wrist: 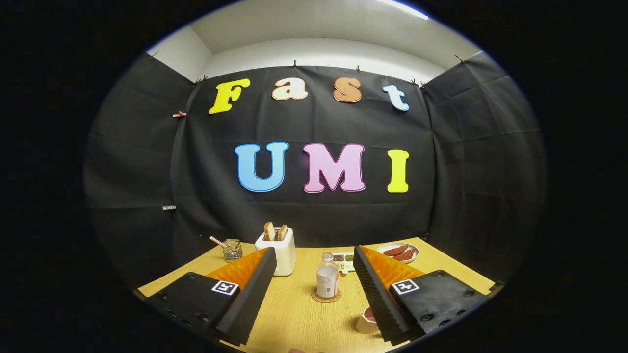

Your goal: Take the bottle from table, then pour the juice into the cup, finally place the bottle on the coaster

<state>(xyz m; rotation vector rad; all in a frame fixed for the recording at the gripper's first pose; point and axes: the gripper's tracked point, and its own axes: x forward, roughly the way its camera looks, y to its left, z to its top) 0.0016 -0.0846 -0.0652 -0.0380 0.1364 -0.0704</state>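
Note:
A small clear bottle (327, 278) with a white label stands upright on a round cork coaster (326, 295) on the wooden table (304, 318), beyond my fingertips and between the lines of my two fingers. A white cup (365, 320) with dark red juice in it sits close to my right finger, partly hidden by it. My gripper (314, 338) is open wide, with nothing between its fingers.
A white toaster (280, 250) with two slices of toast stands behind my left finger. A wire basket (232, 249) sits far left. A small dish of condiments (343, 259) and a plate of sausages (398, 252) lie at the back right near the booth wall.

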